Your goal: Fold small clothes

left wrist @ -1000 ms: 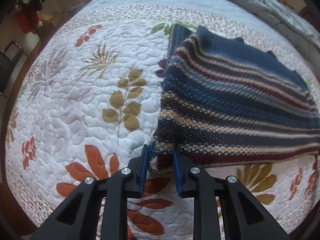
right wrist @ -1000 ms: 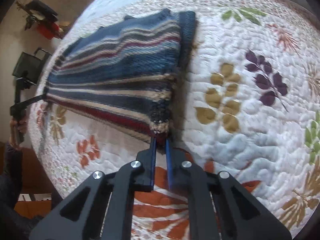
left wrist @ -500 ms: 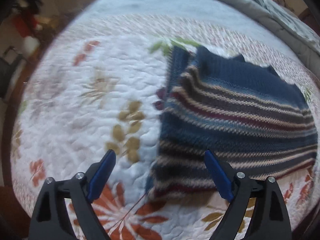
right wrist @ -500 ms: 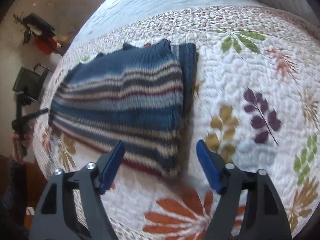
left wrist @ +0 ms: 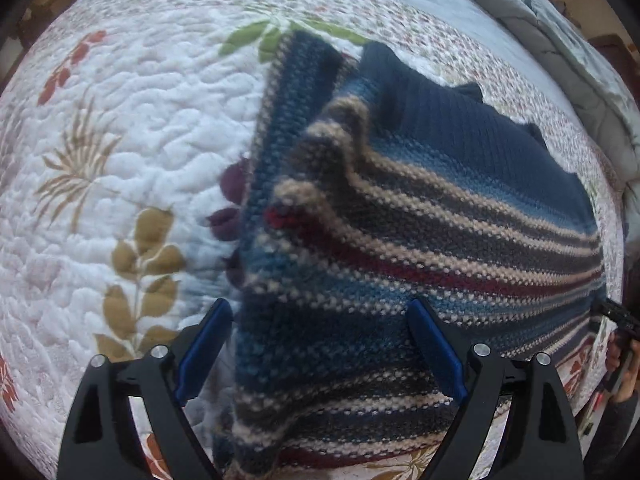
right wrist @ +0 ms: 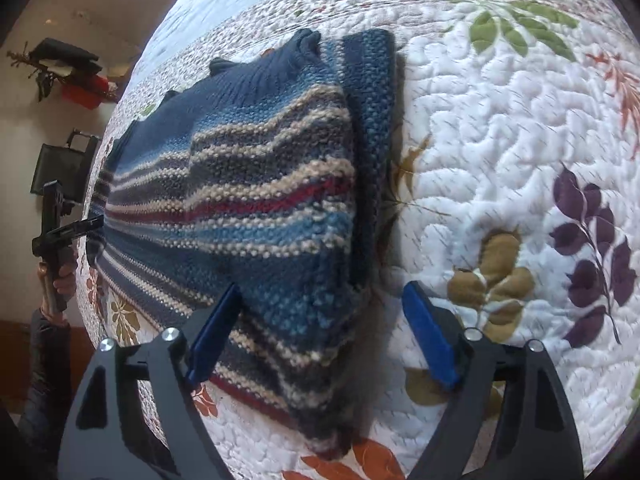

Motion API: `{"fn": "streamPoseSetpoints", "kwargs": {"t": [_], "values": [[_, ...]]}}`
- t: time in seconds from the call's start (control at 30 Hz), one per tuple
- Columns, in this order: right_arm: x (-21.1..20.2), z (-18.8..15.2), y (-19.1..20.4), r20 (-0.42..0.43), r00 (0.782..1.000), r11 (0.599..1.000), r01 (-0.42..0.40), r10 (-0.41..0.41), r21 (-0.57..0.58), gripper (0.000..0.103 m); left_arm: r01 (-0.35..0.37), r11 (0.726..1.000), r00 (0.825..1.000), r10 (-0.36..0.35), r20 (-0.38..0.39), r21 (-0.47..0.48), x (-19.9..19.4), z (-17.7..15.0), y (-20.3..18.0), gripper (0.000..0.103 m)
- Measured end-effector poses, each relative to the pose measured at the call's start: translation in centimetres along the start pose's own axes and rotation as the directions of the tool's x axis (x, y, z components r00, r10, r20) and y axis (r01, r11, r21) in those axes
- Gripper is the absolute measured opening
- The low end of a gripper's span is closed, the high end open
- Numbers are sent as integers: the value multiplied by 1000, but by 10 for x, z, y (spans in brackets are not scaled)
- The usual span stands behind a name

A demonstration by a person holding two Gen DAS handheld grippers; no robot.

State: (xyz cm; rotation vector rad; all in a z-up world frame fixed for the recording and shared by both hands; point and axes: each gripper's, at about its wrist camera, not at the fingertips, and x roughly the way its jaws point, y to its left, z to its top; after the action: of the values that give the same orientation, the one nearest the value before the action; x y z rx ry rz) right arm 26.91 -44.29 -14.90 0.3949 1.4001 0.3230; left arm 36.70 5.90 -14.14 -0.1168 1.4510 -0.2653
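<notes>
A striped knit sweater (left wrist: 400,240) lies folded on the floral quilt (left wrist: 120,120), one edge doubled over. The left gripper (left wrist: 320,352) hangs above its near edge, jaws spread wide. The right gripper (right wrist: 320,332) has just been opening, jaws apart over the sweater's corner, seemingly not touching it.

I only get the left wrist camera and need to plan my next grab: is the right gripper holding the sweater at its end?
Observer: No. The right gripper has just been opening. Its jaws stand wide, with the sweater's near corner between them, unpinched.
Operator: What's along the sweater's edge there?
Observer: A blue knit strip sticks out from under the striped layer and lies flat on the quilt.
</notes>
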Motion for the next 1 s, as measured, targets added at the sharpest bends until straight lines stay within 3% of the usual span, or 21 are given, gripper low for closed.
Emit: {"fn": "streamPoseSetpoints", "kwargs": {"t": [0.07, 0.1, 0.13, 0.2, 0.23, 0.3, 0.33, 0.5, 0.7, 1.0], "values": [[3, 1, 4, 4, 1000, 1000, 1, 0, -14, 85, 6, 1000, 1000, -6, -12, 15, 4, 1, -5, 90], [5, 1, 6, 6, 1000, 1000, 0, 0, -21, 79, 8, 1000, 1000, -8, -16, 16, 5, 1, -8, 88], [5, 1, 10, 11, 1000, 999, -11, 11, -32, 62, 26, 1000, 999, -25, -21, 15, 5, 0, -11, 84], [4, 0, 12, 12, 996, 996, -84, 84, -23, 39, 60, 998, 998, -60, -29, 13, 4, -1, -17, 63], [5, -2, 13, 13, 994, 994, -109, 110, -14, 32, 64, 998, 998, -63, -29, 14, 3, -2, -19, 60], [3, -4, 16, 22, 993, 993, -114, 114, -29, 25, 94, 995, 995, -94, -43, 15, 3, -5, -22, 43], [-1, -5, 16, 30, 991, 991, -129, 130, -25, 22, 104, 995, 994, -103, -47, 11, 3, -6, -22, 40], [-29, -10, 23, 60, 985, 987, -159, 161, -27, 19, 115, 993, 992, -117, -43, -33, -5, -14, -25, 33], [-63, -25, 30, 50, 993, 992, -100, 104, -72, 18, 128, 991, 991, -126, -47, 39, -27, -39, -50, 33], [-110, -107, -17, 33, 998, 999, -47, 47, -21, 18, 149, 978, 988, -141, -65, 147, -37, -109, -114, 33]]}}
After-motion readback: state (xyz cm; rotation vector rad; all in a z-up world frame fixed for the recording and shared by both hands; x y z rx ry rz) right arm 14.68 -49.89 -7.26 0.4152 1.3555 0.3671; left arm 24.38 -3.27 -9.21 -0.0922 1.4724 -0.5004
